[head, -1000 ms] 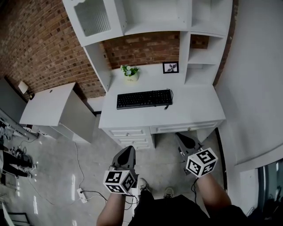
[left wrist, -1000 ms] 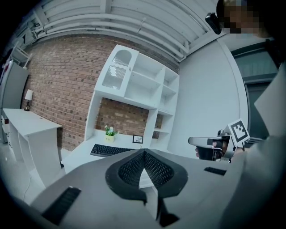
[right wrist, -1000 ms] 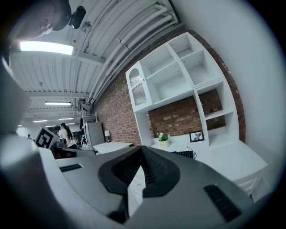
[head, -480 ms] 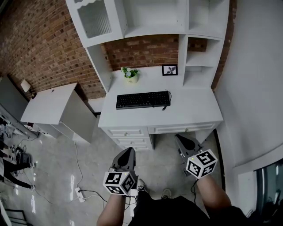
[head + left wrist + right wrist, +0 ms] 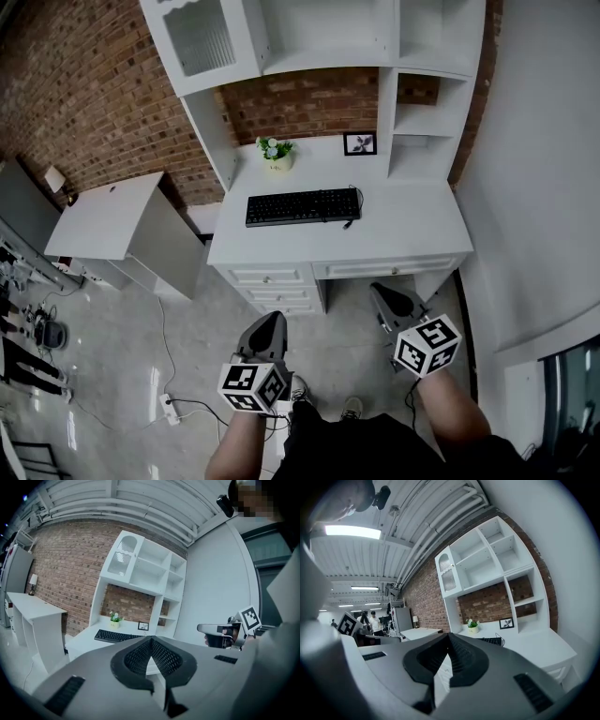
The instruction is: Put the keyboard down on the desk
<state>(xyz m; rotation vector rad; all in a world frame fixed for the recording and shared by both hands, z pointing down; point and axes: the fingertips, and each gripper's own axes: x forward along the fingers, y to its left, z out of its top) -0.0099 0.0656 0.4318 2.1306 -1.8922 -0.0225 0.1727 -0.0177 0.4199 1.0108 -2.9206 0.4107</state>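
Observation:
A black keyboard (image 5: 302, 206) lies flat on the white desk (image 5: 403, 234), its cable curling at its right end. It also shows in the left gripper view as the keyboard (image 5: 116, 636) and, partly hidden, in the right gripper view as the keyboard (image 5: 491, 641). Both grippers hang well in front of the desk, over the floor. My left gripper (image 5: 270, 325) is shut and holds nothing. My right gripper (image 5: 387, 298) is shut and empty too.
A small potted plant (image 5: 275, 153) and a framed picture (image 5: 360, 143) stand at the desk's back. White shelves (image 5: 328, 37) rise above. A second white table (image 5: 103, 217) stands to the left. A power strip (image 5: 172, 410) and cable lie on the floor.
The view has shifted slightly; the desk sits a little higher in the frame. Both grippers stay shut and in the same place.

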